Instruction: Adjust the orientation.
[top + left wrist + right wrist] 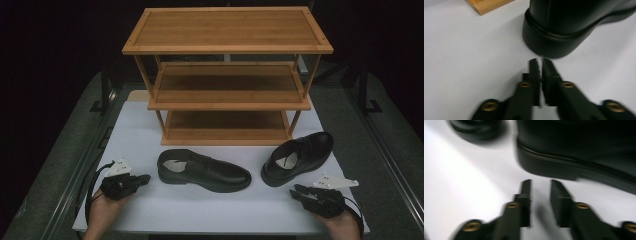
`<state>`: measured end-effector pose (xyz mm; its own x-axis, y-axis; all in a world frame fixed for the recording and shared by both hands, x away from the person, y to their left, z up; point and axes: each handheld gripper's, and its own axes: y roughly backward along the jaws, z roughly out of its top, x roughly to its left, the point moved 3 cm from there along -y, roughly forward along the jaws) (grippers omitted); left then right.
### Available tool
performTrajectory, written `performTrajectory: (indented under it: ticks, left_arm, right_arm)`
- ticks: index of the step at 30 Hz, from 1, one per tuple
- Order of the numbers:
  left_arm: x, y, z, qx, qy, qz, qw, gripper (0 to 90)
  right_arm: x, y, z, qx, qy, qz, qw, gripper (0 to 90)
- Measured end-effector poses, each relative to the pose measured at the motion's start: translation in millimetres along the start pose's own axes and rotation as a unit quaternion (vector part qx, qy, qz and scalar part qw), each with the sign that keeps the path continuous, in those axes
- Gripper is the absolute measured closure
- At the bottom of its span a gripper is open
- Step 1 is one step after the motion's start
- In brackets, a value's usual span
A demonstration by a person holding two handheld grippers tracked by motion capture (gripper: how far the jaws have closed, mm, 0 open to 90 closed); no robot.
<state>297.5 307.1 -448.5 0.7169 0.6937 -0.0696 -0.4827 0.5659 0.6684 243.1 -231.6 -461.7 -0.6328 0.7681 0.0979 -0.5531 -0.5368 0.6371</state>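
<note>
Fingers first: on the left gripper (541, 61) the toothed tips (534, 67) are pressed almost together, only a hairline between them, gripping nothing, with the heel of the left shoe (564, 27) just beyond, close but apart from it. Over on the right gripper (541, 182) the fingers (557, 192) stand a small gap apart, bare white mat (461, 182) showing between them, holding nothing either, and the right shoe (579, 152) looms just past the tips, its sole edge close. From the high view, the left gripper (142, 178) sits at the near left of the mat (200, 210), beside the heel of the left shoe (202, 171), which lies on its sole pointing right. The right gripper (295, 191) is at the near right, just below the right shoe (298, 156), which angles to the far right. Count: two black leather shoes, two grippers, one wooden rack (227, 75) with three shelves at the far side. No readable brand or writing shows anywhere.
</note>
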Motion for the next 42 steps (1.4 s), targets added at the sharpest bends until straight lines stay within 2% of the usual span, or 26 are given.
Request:
performTrajectory:
  ticks: [2,8,9,10,12,17,19,25,28,33,35,37,42]
  left_arm:
    - [0.7,-1.2,1.9,0.008,-0.003,-0.002,1.0,90.0]
    - [11.7,-7.2,12.0,0.002,0.0,-0.003,1.0,90.0]
    - [11.7,-7.2,12.0,0.002,0.0,-0.003,1.0,90.0]
    - [15.2,-10.2,16.1,0.0,-0.002,-0.002,1.0,90.0]
    - [18.0,-14.4,21.4,-0.003,-0.005,-0.002,1.0,90.0]
    - [22.9,-24.5,31.7,-0.005,-0.011,0.001,0.9999,90.0]
    - [26.0,-33.8,39.4,-0.01,-0.017,0.001,0.9998,90.0]
    - [30.8,-46.2,47.7,-0.008,-0.017,-0.005,0.9998,90.0]
    - [31.3,-55.0,48.5,-0.006,-0.014,-0.019,0.9997,90.0]
    - [31.2,-55.3,48.1,-0.009,-0.014,-0.021,0.9996,90.0]
    - [31.4,-54.9,48.1,-0.008,-0.015,-0.022,0.9996,90.0]
    - [31.2,-54.3,47.7,-0.006,-0.017,-0.022,0.9996,90.0]
    - [29.7,-51.3,46.3,0.001,-0.017,-0.02,0.9997,90.0]
  right_arm:
    - [10.0,-1.3,4.3,-0.007,0.009,0.012,0.9999,89.1]
    - [35.9,-15.4,16.0,-0.01,0.03,0.052,0.9982,89.9]
    - [35.9,-15.4,16.0,-0.01,0.03,0.052,0.9982,89.9]
    - [44.2,-23.1,20.9,-0.007,0.037,0.068,0.997,89.9]
    - [49.5,-29.5,24.7,-0.007,0.044,0.078,0.996,89.9]
    - [60.7,-41.9,34.1,-0.006,0.053,0.09,0.9945,89.9]
    - [66.2,-49.7,40.3,-0.006,0.059,0.094,0.9938,89.9]
    - [80.5,-67.8,48.4,0.004,0.074,0.107,0.9915,89.9]
    - [85.0,-74.9,49.5,0.012,0.079,0.105,0.9912,89.9]
    - [87.7,-85.8,53.3,0.017,0.087,0.098,0.9913,89.9]
    - [88.8,-88.8,55.4,0.018,0.088,0.102,0.9907,89.9]
    - [89.2,-89.8,57.2,0.019,0.093,0.093,0.9911,89.9]
    - [87.2,-92.2,59.2,0.018,0.087,0.08,0.9928,89.9]
